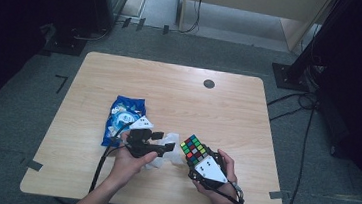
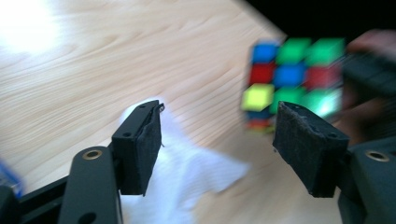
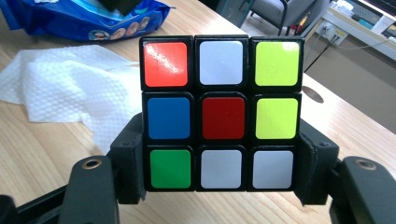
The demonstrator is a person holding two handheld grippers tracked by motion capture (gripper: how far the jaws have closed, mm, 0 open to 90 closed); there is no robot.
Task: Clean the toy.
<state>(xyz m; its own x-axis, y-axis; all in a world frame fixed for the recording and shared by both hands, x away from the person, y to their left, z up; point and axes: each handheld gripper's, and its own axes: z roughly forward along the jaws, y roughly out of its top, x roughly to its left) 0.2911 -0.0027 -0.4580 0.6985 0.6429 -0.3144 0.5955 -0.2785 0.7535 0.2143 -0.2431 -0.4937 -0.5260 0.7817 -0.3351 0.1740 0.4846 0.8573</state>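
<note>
A scrambled Rubik's cube [image 1: 193, 147] is clamped by its lower sides in my right gripper [image 1: 197, 160], held just above the table near the front edge. In the right gripper view the cube [image 3: 219, 112] stands between both jaws of that gripper [image 3: 219, 163], with a red centre facing the camera. My left gripper [image 1: 165, 141] hovers just left of the cube, over a crumpled white tissue [image 1: 157, 164]. Its jaws [image 2: 219, 112] stand wide apart with bare table between them. The tissue [image 2: 187, 177] lies beneath the left jaw, and the blurred cube [image 2: 292, 77] is beyond.
A blue wipes packet [image 1: 124, 111] lies on the wooden table [image 1: 170, 86] behind the left hand; the right gripper view has the packet [image 3: 84, 18] past the tissue [image 3: 60, 84]. A dark round hole [image 1: 209, 83] sits near the table's far edge. Cables and stands surround the table.
</note>
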